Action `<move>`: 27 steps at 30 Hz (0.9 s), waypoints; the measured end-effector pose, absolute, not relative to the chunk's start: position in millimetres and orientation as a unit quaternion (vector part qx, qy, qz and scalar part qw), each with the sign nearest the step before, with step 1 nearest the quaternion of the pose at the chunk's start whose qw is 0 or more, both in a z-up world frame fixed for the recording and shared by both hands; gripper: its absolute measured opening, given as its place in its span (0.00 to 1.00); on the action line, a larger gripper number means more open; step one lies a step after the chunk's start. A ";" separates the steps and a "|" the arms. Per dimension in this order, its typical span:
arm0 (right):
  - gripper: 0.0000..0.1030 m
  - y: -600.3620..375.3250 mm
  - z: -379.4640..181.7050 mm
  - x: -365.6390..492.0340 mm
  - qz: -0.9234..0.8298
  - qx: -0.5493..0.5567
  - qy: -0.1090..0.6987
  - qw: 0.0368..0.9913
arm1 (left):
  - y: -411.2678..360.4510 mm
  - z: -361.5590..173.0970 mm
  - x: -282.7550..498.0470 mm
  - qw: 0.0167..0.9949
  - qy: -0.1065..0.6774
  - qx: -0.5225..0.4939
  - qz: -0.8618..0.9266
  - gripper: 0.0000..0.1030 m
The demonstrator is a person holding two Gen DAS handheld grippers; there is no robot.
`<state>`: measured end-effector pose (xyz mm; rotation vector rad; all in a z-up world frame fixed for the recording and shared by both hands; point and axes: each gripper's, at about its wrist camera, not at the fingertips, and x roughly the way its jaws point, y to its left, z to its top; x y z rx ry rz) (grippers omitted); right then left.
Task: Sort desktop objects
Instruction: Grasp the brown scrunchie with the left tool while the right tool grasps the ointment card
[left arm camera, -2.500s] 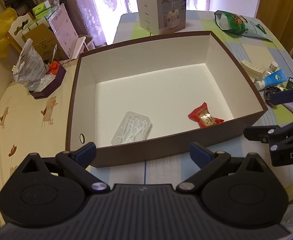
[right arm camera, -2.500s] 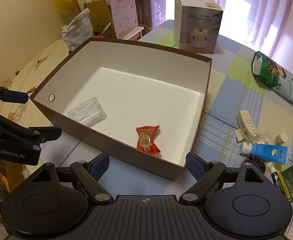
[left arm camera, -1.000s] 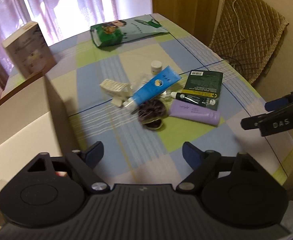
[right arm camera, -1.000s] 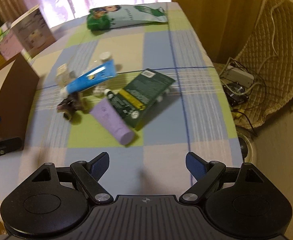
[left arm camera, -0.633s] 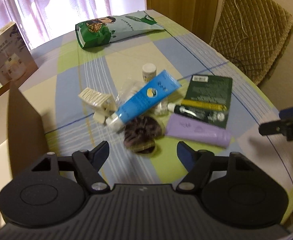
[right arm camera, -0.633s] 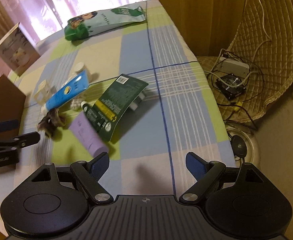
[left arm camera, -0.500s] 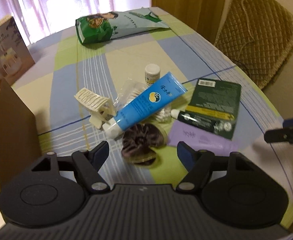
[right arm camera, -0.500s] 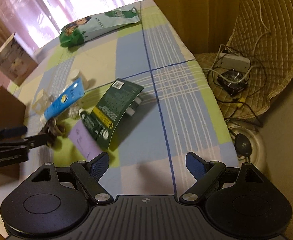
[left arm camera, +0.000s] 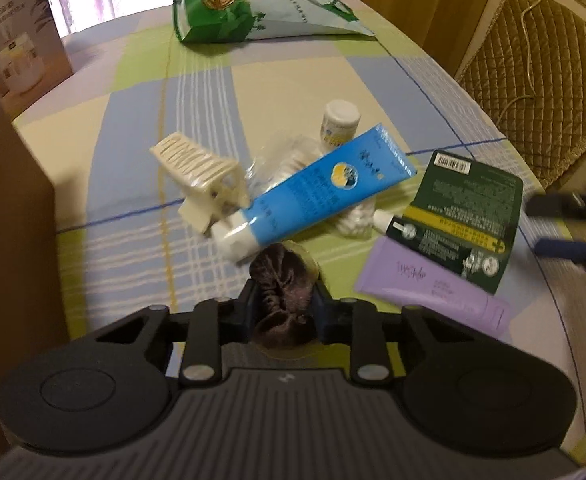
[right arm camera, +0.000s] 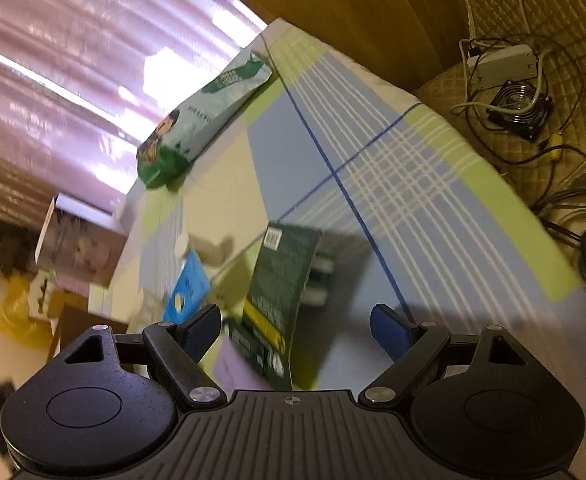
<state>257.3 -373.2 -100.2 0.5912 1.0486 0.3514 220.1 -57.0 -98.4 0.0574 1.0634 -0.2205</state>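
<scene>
My left fingers (left arm camera: 283, 308) clamped on brown scrunchie (left arm camera: 281, 280), low over surface (left arm camera: 133, 120). Right fingers (right arm camera: 295, 330) apart, green packet (right arm camera: 281, 280) between. Ahead of left: one blue tube (left arm camera: 317, 188), one purple tube (left arm camera: 425, 288). Surface edge right.

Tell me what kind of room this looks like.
Probably a lived-in home, a dining or living room. A checked tablecloth covers the table, sheer curtains hang at a bright window, and toiletries like a blue tube lie beside a snack bag.
</scene>
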 end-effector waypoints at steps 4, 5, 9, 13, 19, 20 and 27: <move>0.47 -365.6 -101.7 264.6 0.178 0.252 0.485 0.819 | -49.5 -96.4 201.3 0.851 0.514 0.024 -0.104 0.23; 0.39 -363.7 -102.1 266.4 0.181 0.245 0.483 0.821 | -47.7 -96.2 197.0 0.850 0.516 0.022 -0.103 0.23; 0.11 -356.1 -103.6 273.7 0.194 0.220 0.477 0.828 | -39.2 -94.9 183.4 0.845 0.524 0.009 -0.103 0.23; 0.11 -333.5 -74.5 255.0 0.222 0.057 0.429 0.874 | -37.3 -95.0 177.5 0.843 0.529 0.008 -0.102 0.23; 0.02 -287.9 -46.6 187.4 0.264 -0.281 0.314 0.867 | -42.2 -94.7 174.2 0.844 0.526 0.018 -0.102 0.23; 0.02 -287.1 -47.7 177.8 0.280 -0.299 0.317 0.856 | -42.4 -94.7 173.5 0.844 0.526 0.019 -0.101 0.23; 0.06 -308.7 -56.5 163.1 0.284 -0.203 0.390 0.852 | -40.5 -95.5 163.8 0.844 0.526 0.017 -0.100 0.24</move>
